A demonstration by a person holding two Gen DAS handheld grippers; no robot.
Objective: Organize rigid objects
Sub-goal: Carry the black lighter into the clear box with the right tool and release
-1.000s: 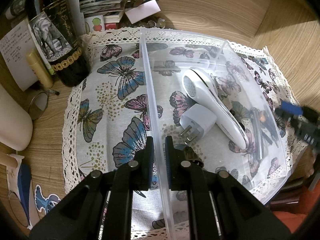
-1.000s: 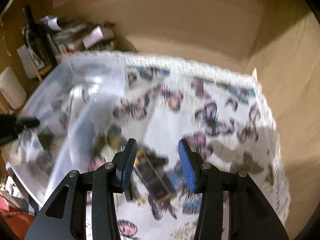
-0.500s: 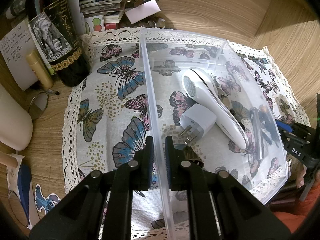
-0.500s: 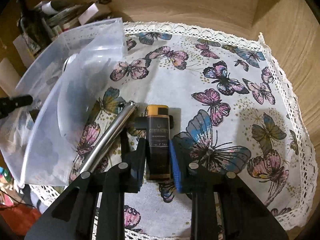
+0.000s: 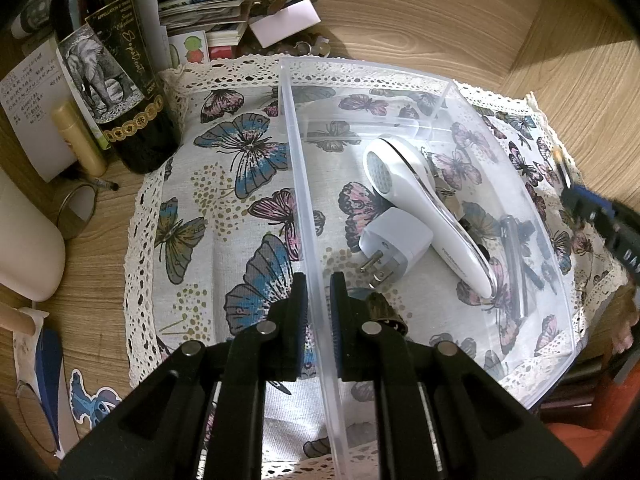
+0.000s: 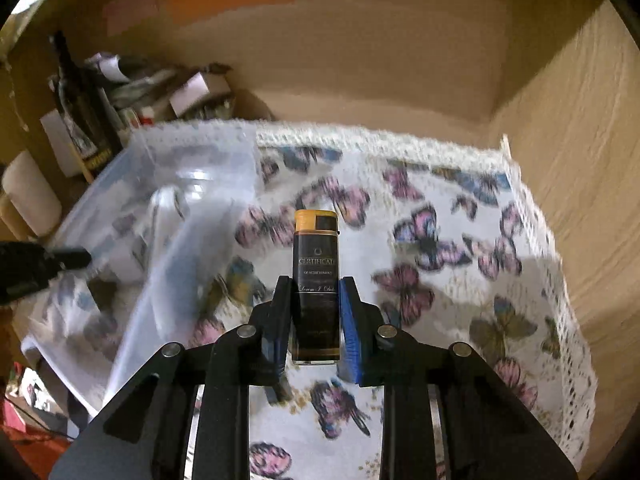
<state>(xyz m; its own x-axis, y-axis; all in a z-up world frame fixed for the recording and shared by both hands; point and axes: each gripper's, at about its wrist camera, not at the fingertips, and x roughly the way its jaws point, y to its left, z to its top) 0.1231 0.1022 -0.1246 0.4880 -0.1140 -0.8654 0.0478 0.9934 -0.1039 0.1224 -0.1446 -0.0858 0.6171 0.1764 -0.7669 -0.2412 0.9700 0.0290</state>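
My left gripper (image 5: 318,296) is shut on the near wall of a clear plastic bin (image 5: 304,208) that stands on a butterfly cloth (image 5: 224,208). In the bin lie a white handheld device (image 5: 416,200), a white plug adapter (image 5: 394,244) and a small dark round thing (image 5: 380,310). My right gripper (image 6: 316,296) is shut on a black lighter with a gold cap (image 6: 316,264) and holds it above the cloth (image 6: 420,264), right of the bin (image 6: 152,216). It shows blurred at the right edge of the left wrist view (image 5: 600,216).
A dark wine bottle (image 5: 116,80), a gold tube (image 5: 78,140), papers and small boxes (image 5: 224,12) crowd the back left corner. A metal rod (image 5: 516,268) lies behind the bin's right wall. Wooden walls (image 6: 560,120) close the back and right.
My right gripper has closed on the lighter and lifted it off the cloth, leaving the metal rod behind. My left gripper has kept its hold on the bin wall.
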